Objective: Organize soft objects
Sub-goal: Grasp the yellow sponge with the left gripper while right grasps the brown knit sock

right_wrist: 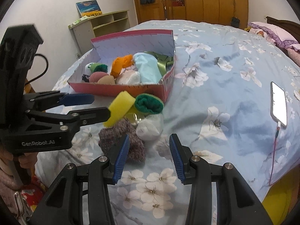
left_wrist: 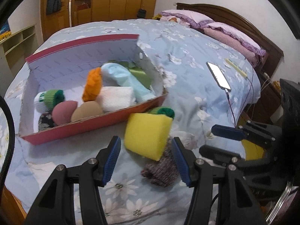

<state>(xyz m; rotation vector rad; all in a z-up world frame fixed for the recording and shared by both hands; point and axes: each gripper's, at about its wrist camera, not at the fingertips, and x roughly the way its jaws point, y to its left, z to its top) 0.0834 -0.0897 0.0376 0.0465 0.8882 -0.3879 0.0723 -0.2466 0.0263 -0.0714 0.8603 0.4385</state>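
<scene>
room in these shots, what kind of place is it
Most likely a home bedroom: the work surface is a bed with a floral blue duvet, purple pillows lie against a dark wooden headboard, and a wooden wardrobe stands along the far wall.

Grey sock (left_wrist: 161,168) partly behind sponge (left_wrist: 147,135)
</scene>
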